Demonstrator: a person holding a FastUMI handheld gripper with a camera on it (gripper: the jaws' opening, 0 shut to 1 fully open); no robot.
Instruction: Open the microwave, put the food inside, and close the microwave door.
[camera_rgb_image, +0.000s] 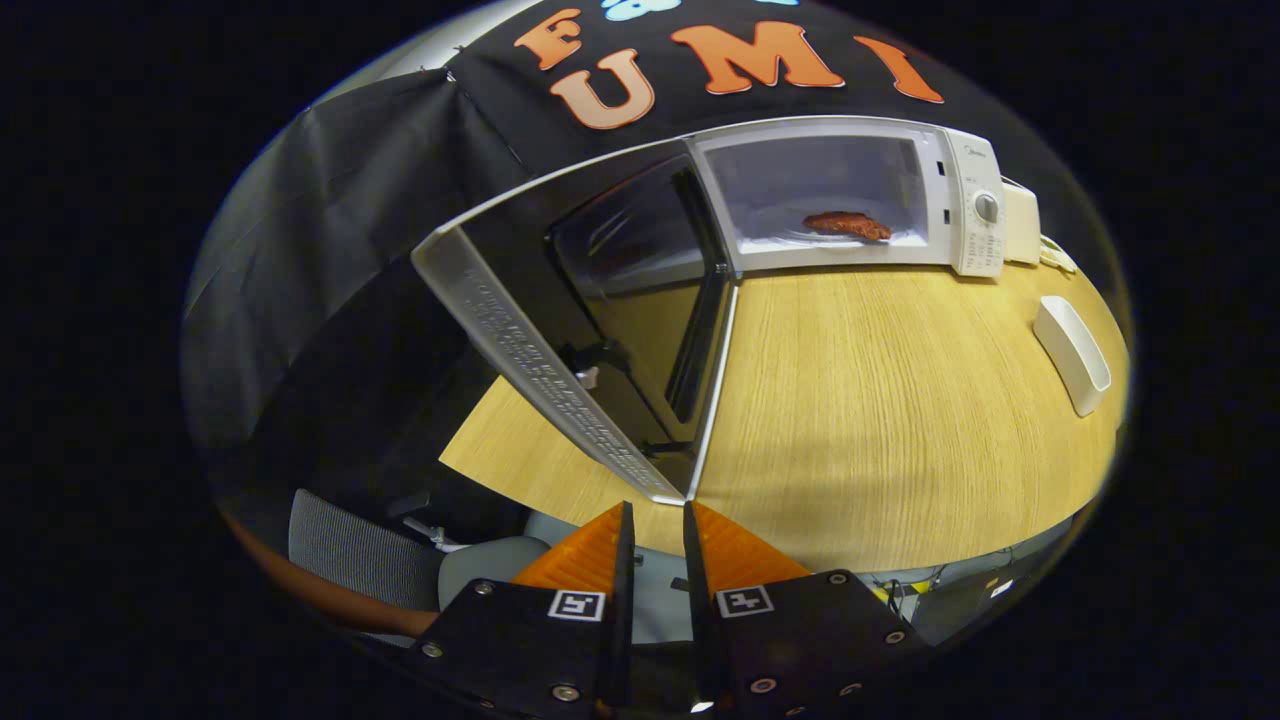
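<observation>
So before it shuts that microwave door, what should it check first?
1. Food inside the microwave: ok, it lies on the cavity floor.
2. Door open, ready to swing: ok, it stands wide open, its free edge just ahead of the fingers.
3. Gripper holds nothing: ok, the fingers are nearly together with only a narrow bare gap between them.
4. Fingers touching the door edge: cannot tell; they sit very near it.
5. Door's swing path over the table: ok, bare wood there; the white tray lies well off to the side.
6. Food clear of the door opening: ok, it sits well back.
</observation>
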